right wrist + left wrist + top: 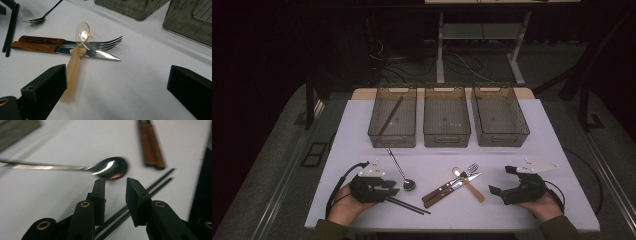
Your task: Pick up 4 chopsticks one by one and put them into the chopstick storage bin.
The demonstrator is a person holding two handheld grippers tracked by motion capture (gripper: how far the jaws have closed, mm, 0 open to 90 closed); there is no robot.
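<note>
Black chopsticks point(408, 204), a thin matte pair lying side by side on the white table point(542, 135), run from under the left gripper point(393, 185) out toward the near right; in the left gripper view they point(160, 183) pass straight beneath the jaws, which stand a little apart with nothing pinched between the pads, and the chopsticks lie on the table below them rather than in a grip. Just beyond those jaws sits a metal spoon point(110, 167), bowl shiny and close to the gripper, long slim handle reaching away to the far left toward the bins. Right of that, in the middle of the table, a fork point(451, 182) and a knife point(447, 192) with brown wooden handles lie together, and a pale translucent plastic spoon point(75, 65) rests across them, its clear bowl tipped up over the fork. The right gripper point(503, 181) is held low at the near right, jaws spread wide and empty, pointing at that cluster. Along the far edge stand three smoky see-through bins in a row: the left bin point(392, 131) holds a brown stick leaning inside, the middle bin point(447, 134) and the right bin point(501, 134) sit beside it. No lettering or label is readable anywhere.
</note>
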